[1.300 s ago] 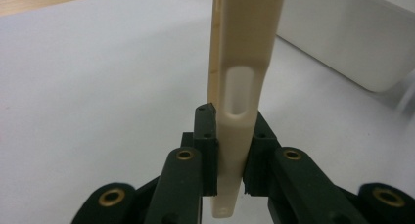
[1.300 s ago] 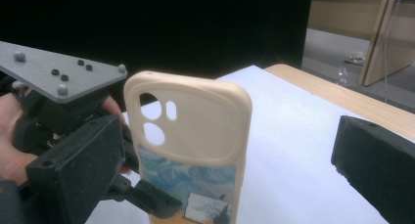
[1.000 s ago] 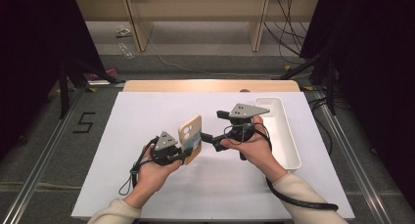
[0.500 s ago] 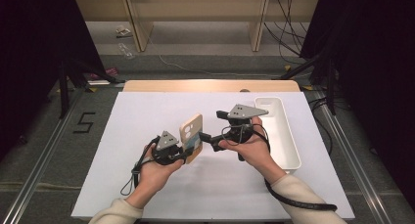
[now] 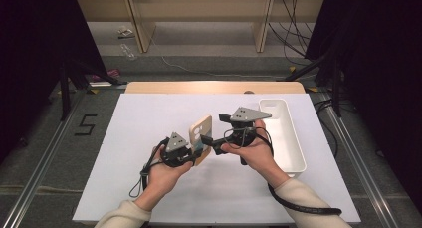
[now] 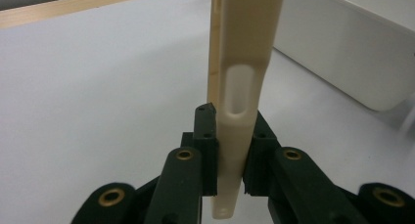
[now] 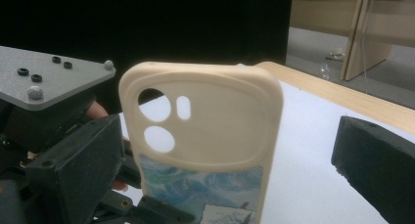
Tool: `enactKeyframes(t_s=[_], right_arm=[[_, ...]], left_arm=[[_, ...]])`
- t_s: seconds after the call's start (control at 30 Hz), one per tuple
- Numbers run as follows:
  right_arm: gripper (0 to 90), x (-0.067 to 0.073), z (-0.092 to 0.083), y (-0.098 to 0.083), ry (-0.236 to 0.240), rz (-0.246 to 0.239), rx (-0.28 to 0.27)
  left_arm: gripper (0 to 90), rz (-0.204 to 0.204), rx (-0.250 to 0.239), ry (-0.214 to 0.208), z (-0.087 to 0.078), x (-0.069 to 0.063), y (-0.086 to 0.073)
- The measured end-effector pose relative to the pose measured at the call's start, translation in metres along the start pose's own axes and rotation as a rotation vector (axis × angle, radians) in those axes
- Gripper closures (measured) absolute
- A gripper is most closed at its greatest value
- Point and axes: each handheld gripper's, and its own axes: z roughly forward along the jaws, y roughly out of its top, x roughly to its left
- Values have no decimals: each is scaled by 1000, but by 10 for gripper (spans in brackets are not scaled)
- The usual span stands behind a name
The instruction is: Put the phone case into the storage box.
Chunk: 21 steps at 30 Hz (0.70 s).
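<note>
Phone case (image 5: 200,138) held upright above white table (image 5: 149,118), mid-near; cream, light, likely flexible, best pinched at edges. Left gripper (image 6: 230,155) clamps its lower edge. Right gripper (image 5: 211,143) spread, jaws either side of case

You are working at a table (image 5: 149,118) with a white top and a strip of pale wood along its far edge. A long white tray (image 5: 291,138) sits directly on it, at your right side, lengthwise.
</note>
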Motion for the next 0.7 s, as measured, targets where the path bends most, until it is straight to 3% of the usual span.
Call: enactKeyframes(t_s=[0.7], right_arm=[[1,4,4,-2,-8,8,6]], left_arm=[[790,18,3,-21,9,-12,3]])
